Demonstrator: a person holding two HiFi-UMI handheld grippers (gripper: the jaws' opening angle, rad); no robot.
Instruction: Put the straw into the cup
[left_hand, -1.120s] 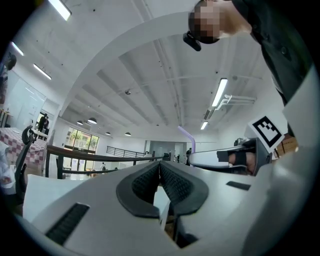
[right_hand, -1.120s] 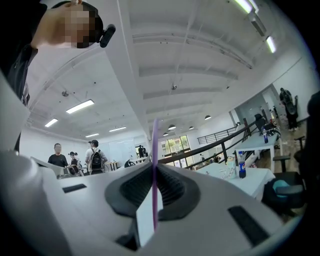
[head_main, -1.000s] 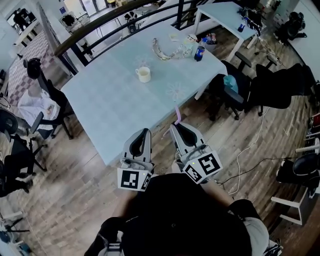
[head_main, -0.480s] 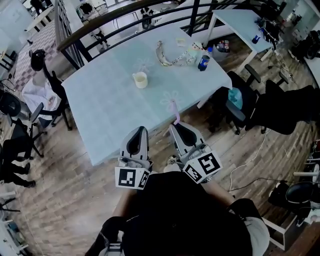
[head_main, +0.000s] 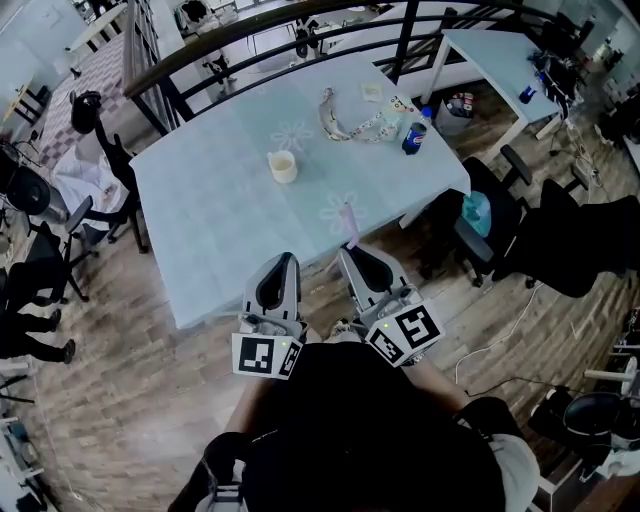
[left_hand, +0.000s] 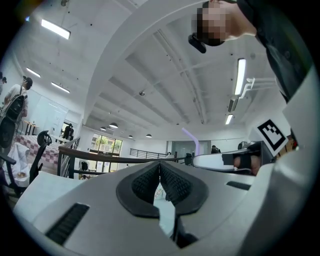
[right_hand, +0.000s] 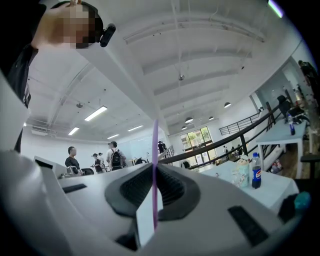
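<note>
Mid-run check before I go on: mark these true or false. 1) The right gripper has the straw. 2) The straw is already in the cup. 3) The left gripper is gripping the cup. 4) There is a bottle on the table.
1) The right gripper has the straw: true. Its jaws are closed on the straw, which stands up out of them.
2) The straw is in the cup: false. The cup stands upright on the table, apart from the straw in the gripper.
3) The left gripper grips the cup: false. Its jaws are together on nothing, short of the table edge.
4) A bottle is on the table: true. It stands near the far right corner.
</note>
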